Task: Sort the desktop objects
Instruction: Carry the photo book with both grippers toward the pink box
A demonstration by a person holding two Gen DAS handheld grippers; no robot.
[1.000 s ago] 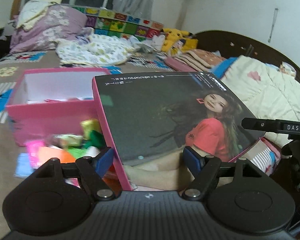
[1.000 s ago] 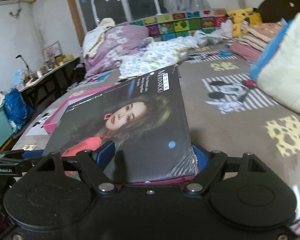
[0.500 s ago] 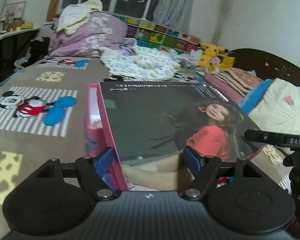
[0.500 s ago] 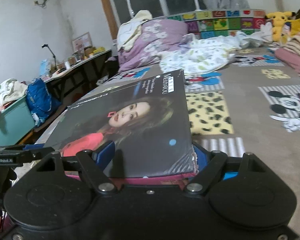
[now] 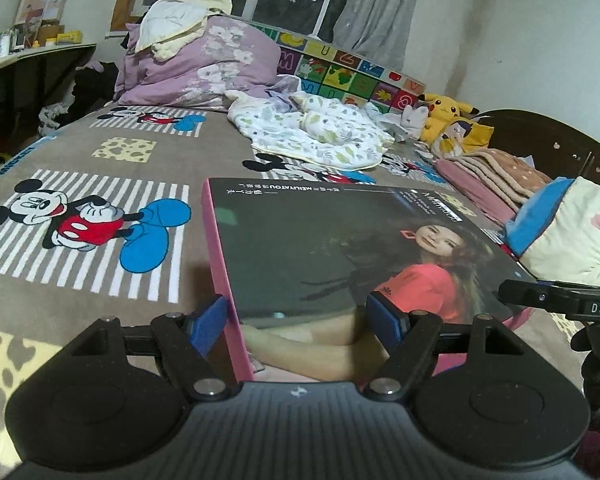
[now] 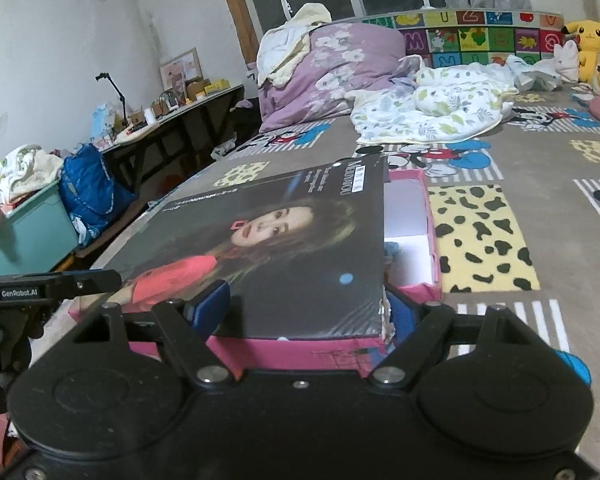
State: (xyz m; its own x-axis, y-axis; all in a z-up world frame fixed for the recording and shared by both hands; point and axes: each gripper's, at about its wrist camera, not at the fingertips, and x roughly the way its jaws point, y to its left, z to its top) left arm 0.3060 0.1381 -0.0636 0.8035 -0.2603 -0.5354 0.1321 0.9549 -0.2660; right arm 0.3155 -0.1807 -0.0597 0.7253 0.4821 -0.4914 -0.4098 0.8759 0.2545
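Note:
A pink box lid (image 5: 320, 248) with a dark printed photo on top hangs level above the bed. Both grippers carry it. My left gripper (image 5: 296, 318) is shut on its near corner, one blue pad (image 5: 208, 322) against the pink side wall. In the right wrist view my right gripper (image 6: 304, 312) is shut on the opposite corner of the lid (image 6: 284, 248). The open pink box (image 6: 430, 216) with a white inside shows just past the lid's right edge, partly under it. Each view catches the other gripper's bar at the lid's far side.
A brown cartoon-print bedspread (image 5: 100, 184) lies under everything. A purple bedding pile (image 5: 204, 64), a white patterned blanket (image 5: 320, 132), yellow plush toys (image 5: 448, 116) and folded blankets (image 5: 500, 176) lie at the back and right. A cluttered desk (image 6: 172, 112) and a teal bin (image 6: 24, 228) stand left of the bed.
The lid and both grippers have travelled sideways over the bed. The open box with coloured items left the left wrist view. The box now shows past the lid's right edge in the right view.

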